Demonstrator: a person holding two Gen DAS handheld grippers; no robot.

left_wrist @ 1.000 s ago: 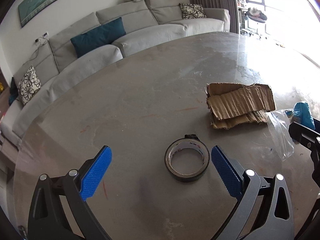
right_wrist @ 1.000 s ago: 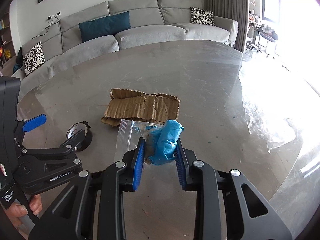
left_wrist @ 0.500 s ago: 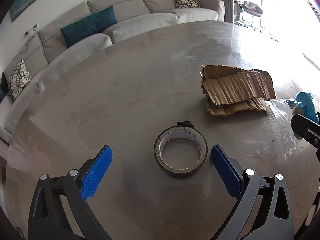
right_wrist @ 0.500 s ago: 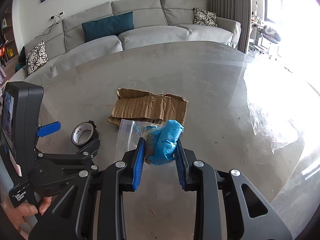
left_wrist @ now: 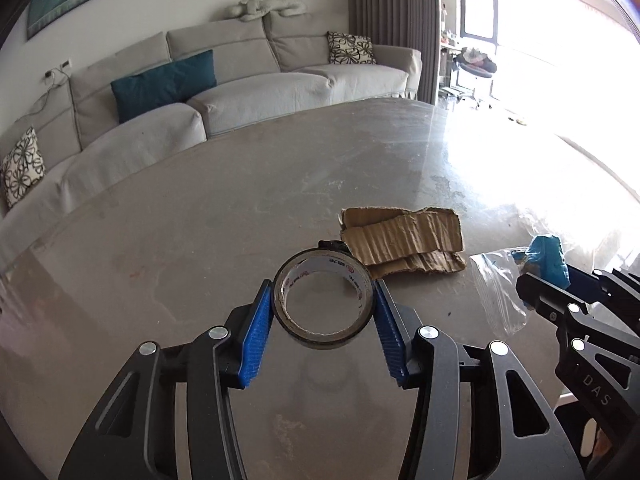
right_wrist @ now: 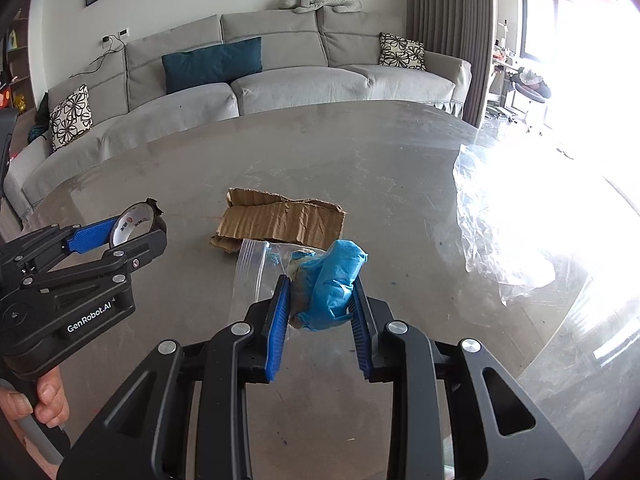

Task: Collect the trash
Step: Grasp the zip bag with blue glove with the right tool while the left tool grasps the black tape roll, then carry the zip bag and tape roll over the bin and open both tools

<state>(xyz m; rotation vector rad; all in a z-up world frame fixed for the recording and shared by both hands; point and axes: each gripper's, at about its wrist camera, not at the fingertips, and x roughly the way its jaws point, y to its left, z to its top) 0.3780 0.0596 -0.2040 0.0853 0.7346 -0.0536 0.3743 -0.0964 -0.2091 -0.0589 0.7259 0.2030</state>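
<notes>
The right gripper [right_wrist: 320, 300] squeezes a blue wad [right_wrist: 334, 284] inside a clear bag [right_wrist: 252, 272]. The left gripper [right_wrist: 132, 226] (off to the side) pinches a tape roll [right_wrist: 134, 220], with torn cardboard [right_wrist: 280, 224] on the table [right_wrist: 360, 160].

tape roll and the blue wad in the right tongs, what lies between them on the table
The torn cardboard piece lies between the tape roll and the blue wad, with the clear zip bag beside the wad. The right wrist view shows it best.

Grey stone table [right_wrist: 360, 160] with torn cardboard [right_wrist: 280, 224] and crumpled clear plastic [right_wrist: 500, 232].
</notes>
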